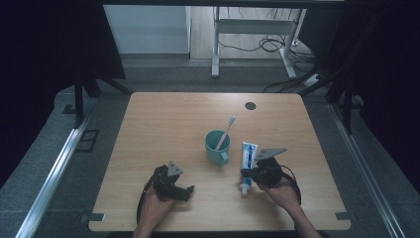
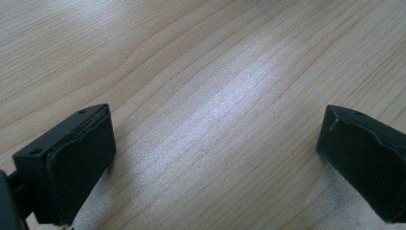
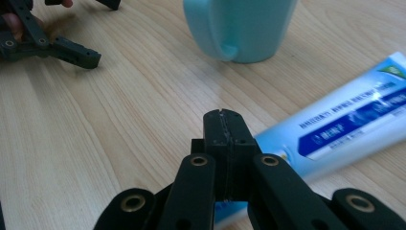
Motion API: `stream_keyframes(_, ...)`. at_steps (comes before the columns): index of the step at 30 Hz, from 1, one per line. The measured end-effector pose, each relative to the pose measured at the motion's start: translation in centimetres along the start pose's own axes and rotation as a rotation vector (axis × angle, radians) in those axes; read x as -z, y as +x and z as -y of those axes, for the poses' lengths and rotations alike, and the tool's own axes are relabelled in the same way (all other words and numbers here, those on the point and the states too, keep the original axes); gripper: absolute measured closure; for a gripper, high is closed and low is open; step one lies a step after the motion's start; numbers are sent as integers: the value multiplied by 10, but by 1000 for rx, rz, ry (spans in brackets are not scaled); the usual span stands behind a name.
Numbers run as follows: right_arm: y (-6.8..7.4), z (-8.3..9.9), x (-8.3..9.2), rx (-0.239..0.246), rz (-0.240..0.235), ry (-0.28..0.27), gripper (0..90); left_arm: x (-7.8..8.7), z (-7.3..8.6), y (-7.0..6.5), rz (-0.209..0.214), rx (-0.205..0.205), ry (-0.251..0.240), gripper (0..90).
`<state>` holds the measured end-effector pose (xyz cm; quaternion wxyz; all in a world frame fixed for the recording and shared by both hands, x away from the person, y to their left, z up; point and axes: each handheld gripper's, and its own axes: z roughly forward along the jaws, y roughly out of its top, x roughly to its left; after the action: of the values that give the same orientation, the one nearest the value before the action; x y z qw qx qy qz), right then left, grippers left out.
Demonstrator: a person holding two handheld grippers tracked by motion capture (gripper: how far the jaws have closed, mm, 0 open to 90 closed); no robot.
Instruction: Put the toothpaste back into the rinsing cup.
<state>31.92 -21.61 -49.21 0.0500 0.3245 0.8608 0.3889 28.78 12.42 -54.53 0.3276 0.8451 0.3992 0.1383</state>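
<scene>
Firstly, tube (image 1: 248,154): toothpaste, lying flat on the table (image 1: 163,124) just right of the mug (image 1: 218,146), white cap (image 1: 244,189) toward the near edge, crimped tail level with the mug.
Handling: probably light; soft plastic body, likely to dent and squeeze paste toward the cap under a hard pinch; glossy skin, so somewhat slippery; not fragile.
Best hold: likely the stiff shoulder or cap at the near end, or across the flat tail; middle of the body best avoided.
Right gripper (image 3: 222,125): near the mug's right, over the cap end of the tube; jaws pressed together, nothing seen between the tips; tube (image 3: 349,127) running off to the right and slipping under the linkage.
Left gripper (image 2: 215,158): well to the mug's left, near the table's front edge; jaws spread wide over bare wood, holding nothing.
Mug contents: toothbrush (image 1: 227,131) standing tilted inside, head up and leaning away beyond the rim.
Hidden: cap end covered by the right gripper (image 1: 247,174) and hand in the high view; contact between linkage and tube not clear.
Cut off: mug (image 3: 239,28) rim and tube tail at the edges of the right gripper view.
Hard to make out: tube print blurred; fill level unknown.
</scene>
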Motion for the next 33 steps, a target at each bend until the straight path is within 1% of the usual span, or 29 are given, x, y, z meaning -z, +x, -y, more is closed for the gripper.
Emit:
stream_keyframes(7, 5, 0, -15, 12, -13, 32, 895, 0, 0, 0, 0, 0, 0, 0)
stream_keyframes(12, 5, 4, -21, 10, -18, 52, 895, 0, 0, 0, 0, 0, 0, 0)
stream_keyframes(14, 4, 5, -22, 3, -23, 52, 895, 0, 0, 0, 0, 0, 0, 0)
stream_keyframes(21, 4, 7, -18, 6, -9, 64, 895, 0, 0, 0, 0, 0, 0, 0)
stream_keyframes(33, -6, 17, -8, -23, 13, 62, 890, 0, 0, 0, 1, 0, 0, 0)
